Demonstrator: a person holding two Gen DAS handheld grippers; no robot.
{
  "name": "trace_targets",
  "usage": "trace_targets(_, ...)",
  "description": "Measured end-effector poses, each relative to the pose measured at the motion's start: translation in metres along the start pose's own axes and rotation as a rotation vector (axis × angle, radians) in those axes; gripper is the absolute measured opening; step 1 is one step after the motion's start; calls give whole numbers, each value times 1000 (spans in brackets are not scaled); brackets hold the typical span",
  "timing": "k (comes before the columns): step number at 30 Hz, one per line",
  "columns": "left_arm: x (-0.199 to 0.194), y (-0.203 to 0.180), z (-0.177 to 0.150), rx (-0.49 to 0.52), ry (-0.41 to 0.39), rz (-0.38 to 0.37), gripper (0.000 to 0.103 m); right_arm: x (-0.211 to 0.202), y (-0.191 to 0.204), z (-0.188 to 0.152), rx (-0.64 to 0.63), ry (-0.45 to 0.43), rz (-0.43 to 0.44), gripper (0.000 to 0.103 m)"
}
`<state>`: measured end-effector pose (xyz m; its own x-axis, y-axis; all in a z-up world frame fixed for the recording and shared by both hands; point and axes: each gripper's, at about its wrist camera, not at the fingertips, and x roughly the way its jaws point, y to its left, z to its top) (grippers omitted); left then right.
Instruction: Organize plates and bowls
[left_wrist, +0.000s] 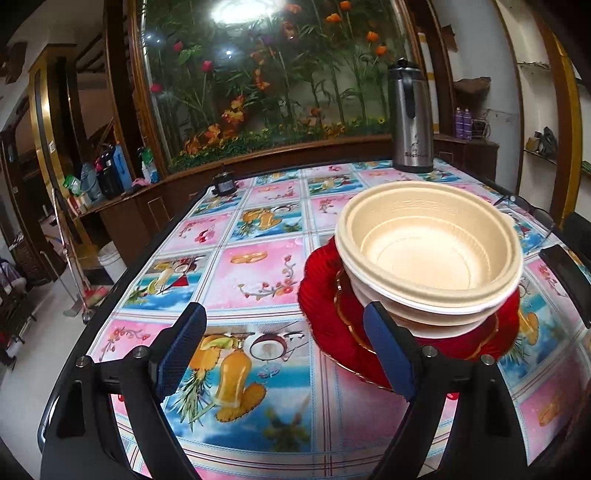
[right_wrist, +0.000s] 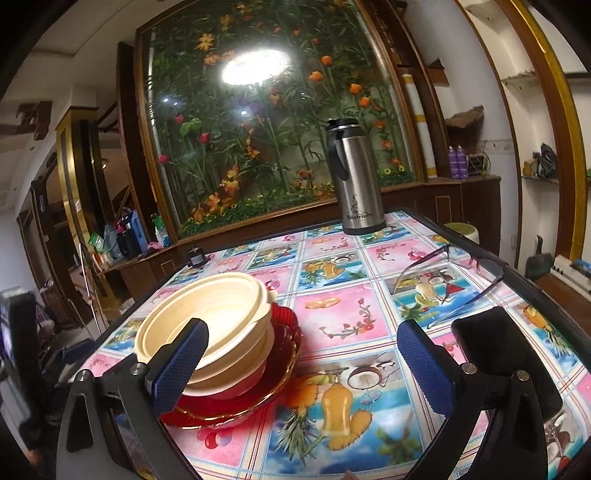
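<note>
A steel thermos jug (right_wrist: 355, 181) is standing upright near the far edge of the table (right_wrist: 343, 310), which is wearing a glossy cloth of pink and blue fruit squares. A pair of glasses (right_wrist: 458, 280) is lying toward the right edge with its arms unfolded, and just nearer along that edge a black phone (right_wrist: 506, 354) is resting flat. A small dark jar (right_wrist: 195, 257) is sitting at the far left corner, and behind the table a glass panel of artificial flowers (right_wrist: 266, 140) is catching the glare of a ceiling light.
</note>
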<state>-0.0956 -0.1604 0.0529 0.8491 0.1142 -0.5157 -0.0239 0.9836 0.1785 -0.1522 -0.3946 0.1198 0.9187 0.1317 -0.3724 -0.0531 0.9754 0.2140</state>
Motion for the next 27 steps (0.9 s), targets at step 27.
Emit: trace_targets(27,10,0,-2,15,72,5,88,5,7,1,-34,17,-32,103)
